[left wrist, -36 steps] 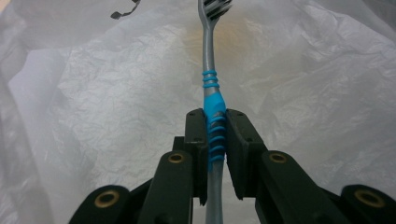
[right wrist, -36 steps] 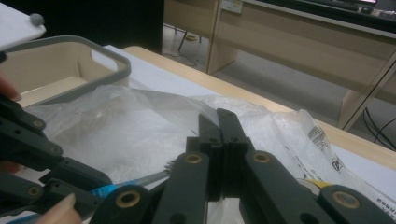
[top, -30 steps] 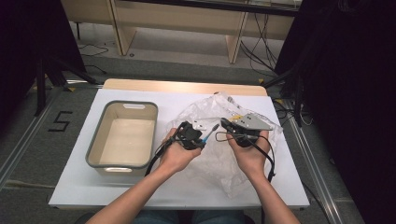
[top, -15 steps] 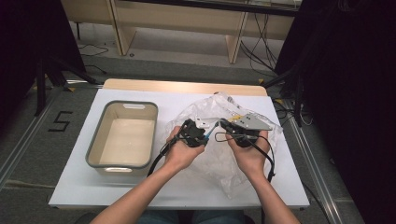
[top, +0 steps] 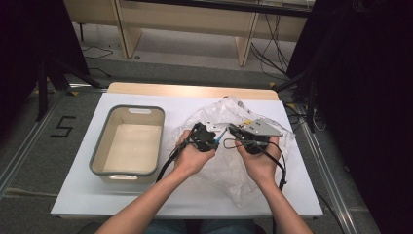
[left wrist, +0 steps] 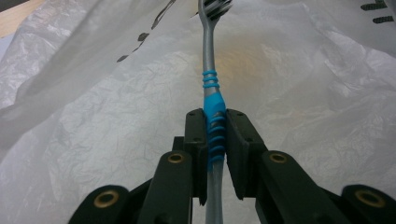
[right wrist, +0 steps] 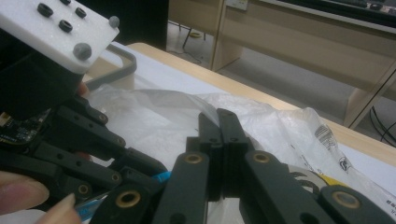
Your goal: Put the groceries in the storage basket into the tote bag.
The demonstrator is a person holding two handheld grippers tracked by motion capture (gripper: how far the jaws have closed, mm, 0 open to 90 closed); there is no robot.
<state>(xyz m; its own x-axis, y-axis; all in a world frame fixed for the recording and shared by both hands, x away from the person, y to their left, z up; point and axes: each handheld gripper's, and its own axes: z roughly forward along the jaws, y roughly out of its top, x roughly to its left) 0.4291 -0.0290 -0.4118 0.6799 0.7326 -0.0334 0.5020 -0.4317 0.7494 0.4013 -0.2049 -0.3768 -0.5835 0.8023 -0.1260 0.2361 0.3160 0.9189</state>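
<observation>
Toothbrush (left wrist: 214,107) is the thing in hand: it is grey with blue rings, and the left gripper (left wrist: 216,126) has its fingers (left wrist: 196,135) clamped on the blue part of the handle. Its brush end points away, over a crinkly clear plastic bag (left wrist: 116,140). In the high view the left gripper (top: 210,138) and the right gripper (top: 237,132) sit close side by side over the bag (top: 234,170), near the middle of the white worktop (top: 195,200). The right gripper's fingers (right wrist: 219,135) are pressed together, and I cannot tell if any bag is caught between them. A grey bin (top: 127,140) stands on the left part of the worktop, apart from the bag.
</observation>
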